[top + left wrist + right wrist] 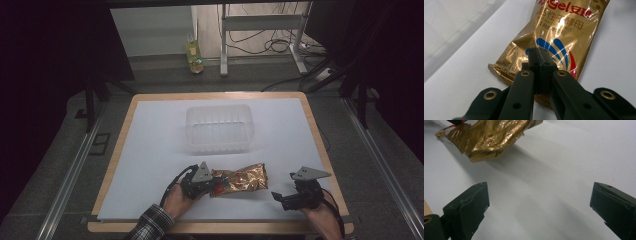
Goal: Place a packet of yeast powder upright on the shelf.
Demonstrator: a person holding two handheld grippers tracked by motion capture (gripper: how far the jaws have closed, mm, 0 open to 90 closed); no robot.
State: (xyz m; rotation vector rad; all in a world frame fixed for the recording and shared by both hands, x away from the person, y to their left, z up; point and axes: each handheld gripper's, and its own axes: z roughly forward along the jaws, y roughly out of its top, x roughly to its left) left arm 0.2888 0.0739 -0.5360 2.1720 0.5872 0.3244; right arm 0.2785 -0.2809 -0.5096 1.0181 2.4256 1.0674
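Observation:
A gold foil yeast packet (242, 179) with red and blue print lies crosswise near the table's front edge. My left gripper (212, 186) is at its left end. In the left gripper view the jaws (539, 53) are pressed together on a fold of the packet (559, 27) near its crimped bottom seam. My right gripper (276, 196) rests to the right of the packet, apart from it. Its jaws (539, 192) stand wide open over bare white sheet. The packet's far end (491, 137) hangs slightly above the sheet there, with a shadow beneath it.
A clear plastic tub (190, 120) stands at the middle of the white sheet (150, 145), behind the packet. The wooden table edge (320, 145) frames the sheet. On the floor beyond are a bottle (194, 55), a metal stand and cables.

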